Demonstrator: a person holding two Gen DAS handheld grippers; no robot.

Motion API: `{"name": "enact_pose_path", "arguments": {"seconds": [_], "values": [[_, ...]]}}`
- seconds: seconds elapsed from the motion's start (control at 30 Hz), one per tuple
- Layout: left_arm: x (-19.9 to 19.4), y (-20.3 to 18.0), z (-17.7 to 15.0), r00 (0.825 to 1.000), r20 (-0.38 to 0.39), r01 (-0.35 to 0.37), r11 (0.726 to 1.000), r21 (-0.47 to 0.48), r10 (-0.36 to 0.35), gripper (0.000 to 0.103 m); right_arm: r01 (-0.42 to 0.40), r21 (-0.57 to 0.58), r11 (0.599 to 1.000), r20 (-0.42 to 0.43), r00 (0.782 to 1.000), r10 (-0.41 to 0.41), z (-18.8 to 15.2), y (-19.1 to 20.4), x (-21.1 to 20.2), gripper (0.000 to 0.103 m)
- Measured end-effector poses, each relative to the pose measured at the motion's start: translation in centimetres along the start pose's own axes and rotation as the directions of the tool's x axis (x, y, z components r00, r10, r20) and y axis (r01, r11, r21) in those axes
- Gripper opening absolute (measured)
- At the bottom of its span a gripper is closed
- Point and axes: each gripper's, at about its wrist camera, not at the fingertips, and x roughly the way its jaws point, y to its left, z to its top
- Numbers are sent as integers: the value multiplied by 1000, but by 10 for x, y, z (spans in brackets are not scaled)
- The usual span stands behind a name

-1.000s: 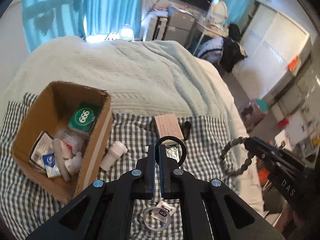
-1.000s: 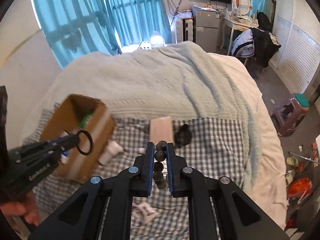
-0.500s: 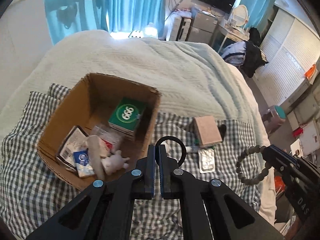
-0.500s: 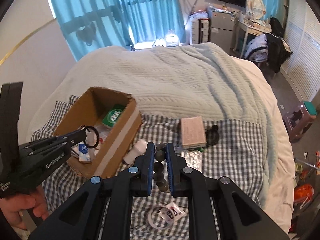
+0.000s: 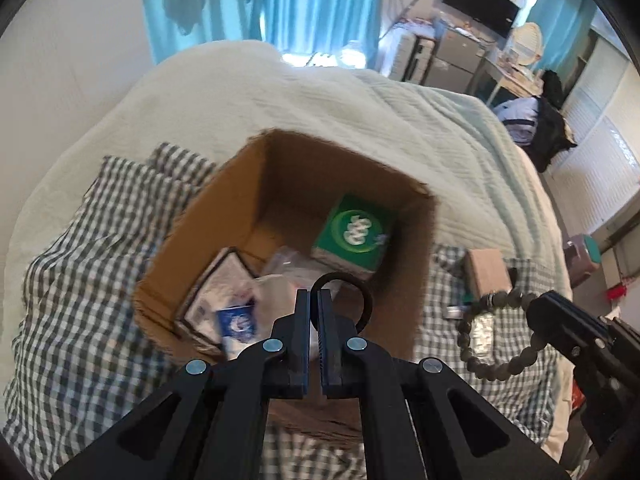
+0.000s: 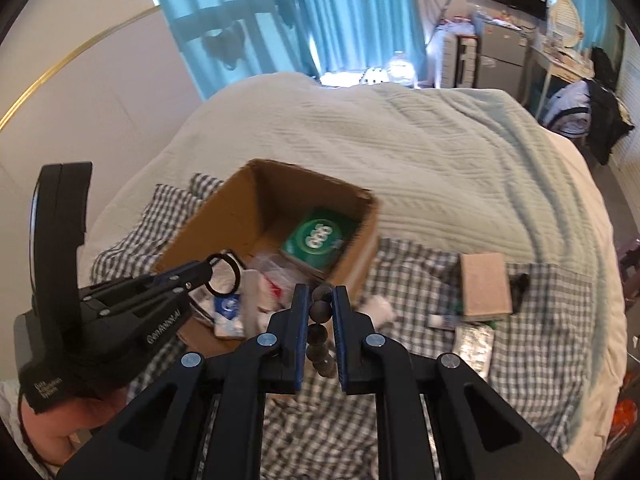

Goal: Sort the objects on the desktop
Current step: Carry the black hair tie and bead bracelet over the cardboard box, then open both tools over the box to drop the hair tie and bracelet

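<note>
An open cardboard box (image 5: 224, 208) (image 6: 224, 216) stands on a checked cloth on the bed. Inside lie a green packet (image 5: 356, 232) (image 6: 318, 238), sachets and wrappers. My left gripper (image 5: 314, 296) (image 6: 210, 268) is shut on a black ring (image 5: 360, 292) (image 6: 224, 276) and holds it over the box's inside. My right gripper (image 6: 320, 300) (image 5: 540, 304) is shut on a dark bead bracelet (image 6: 320, 332) (image 5: 492, 336), held in the air just right of the box.
On the cloth right of the box lie a tan box (image 6: 484, 284) (image 5: 486, 272), a foil blister pack (image 6: 474, 342), a small white tube (image 6: 442, 320) and a black object (image 6: 520, 284). A pale green blanket (image 6: 400, 140) covers the bed behind. Room furniture stands far right.
Both grippers have moved left towards the box. The left one, with the ring, has gone from above the cloth to above the box's inside. The right one follows with the bracelet.
</note>
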Motion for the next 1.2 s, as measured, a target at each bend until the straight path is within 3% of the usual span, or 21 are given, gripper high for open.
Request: {"name": "enact_pose_path", "arguments": {"seconds": [0.4, 0.5, 0.53, 0.6, 0.7, 0.87, 1.2], "values": [[17, 52, -3, 999, -42, -29, 999, -34, 27, 4, -56, -28, 998, -27, 998, 56, 4, 48, 42, 11], [17, 57, -3, 998, -46, -34, 999, -34, 32, 7, -56, -24, 998, -21, 998, 55, 5, 48, 40, 20], [17, 59, -3, 998, -50, -32, 999, -38, 30, 9, -47, -21, 999, -15, 999, 47, 6, 47, 39, 26], [18, 60, -3, 998, -62, -28, 999, -45, 25, 26, -39, -15, 999, -9, 999, 38, 6, 44, 35, 29], [15, 58, -5, 997, -58, -58, 998, -31, 56, 48, -1, -14, 1000, -7, 1000, 1, 5, 35, 28, 29], [2, 42, -7, 999, -25, -40, 999, 3, 40, 56, 51, 23, 998, 5, 999, -51, 0, 3, 7, 30], [-22, -17, -15, 999, 27, 30, 997, 65, -32, 59, 149, 139, 979, 19, 988, -154, -23, -86, -50, 30]]}}
